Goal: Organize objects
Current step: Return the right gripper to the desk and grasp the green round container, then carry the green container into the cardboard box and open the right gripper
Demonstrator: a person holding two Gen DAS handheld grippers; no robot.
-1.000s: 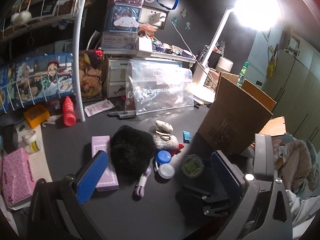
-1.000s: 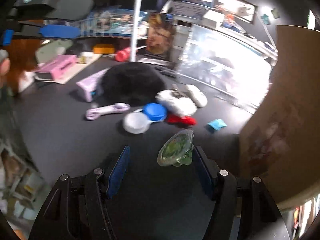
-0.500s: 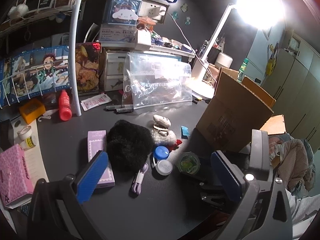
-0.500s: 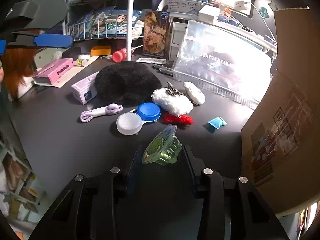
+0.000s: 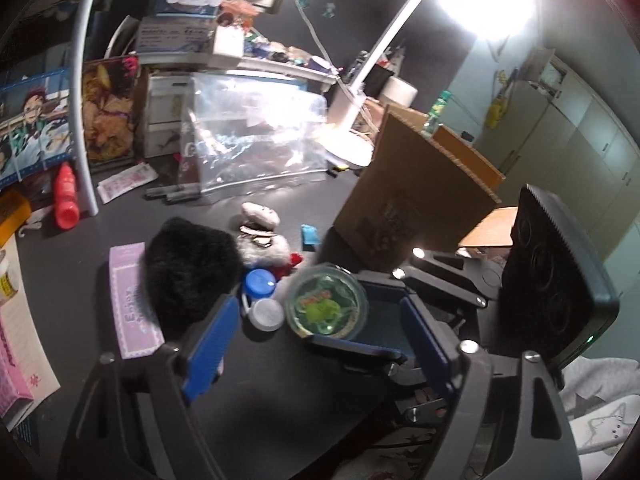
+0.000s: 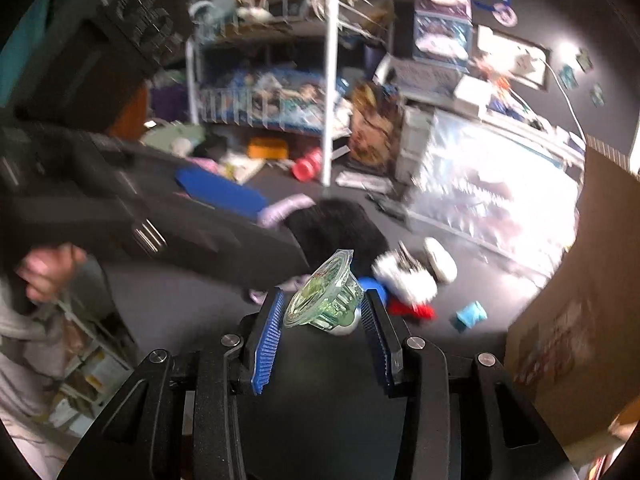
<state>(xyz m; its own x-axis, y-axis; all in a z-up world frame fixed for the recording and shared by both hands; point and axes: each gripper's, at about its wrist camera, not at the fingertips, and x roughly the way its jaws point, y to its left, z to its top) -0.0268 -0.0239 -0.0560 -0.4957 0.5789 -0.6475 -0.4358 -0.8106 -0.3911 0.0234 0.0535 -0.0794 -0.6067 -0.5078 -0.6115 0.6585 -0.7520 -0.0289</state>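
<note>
The dark counter (image 5: 280, 400) is carrying a cardboard box (image 5: 416, 196) standing at its right edge and a clear plastic bag (image 5: 256, 148) leaning along its back edge. A black fluffy pouch (image 5: 188, 276) is lying near the counter's middle, overlapping a lilac carton (image 5: 132, 300) on its left. The right claw (image 6: 322, 312) is gripping a clear green jelly cup (image 6: 326, 300) between its two blue pads, narrowed to the cup's width; the cup is tilting, raised off the counter, just in front of a blue-and-white contact lens case (image 5: 260, 300). The left claw (image 5: 316, 336) is hanging wide open, holding nothing, with the cup (image 5: 326, 306) appearing between its fingers. A white plush clip (image 5: 264, 246) is resting behind the case.
</note>
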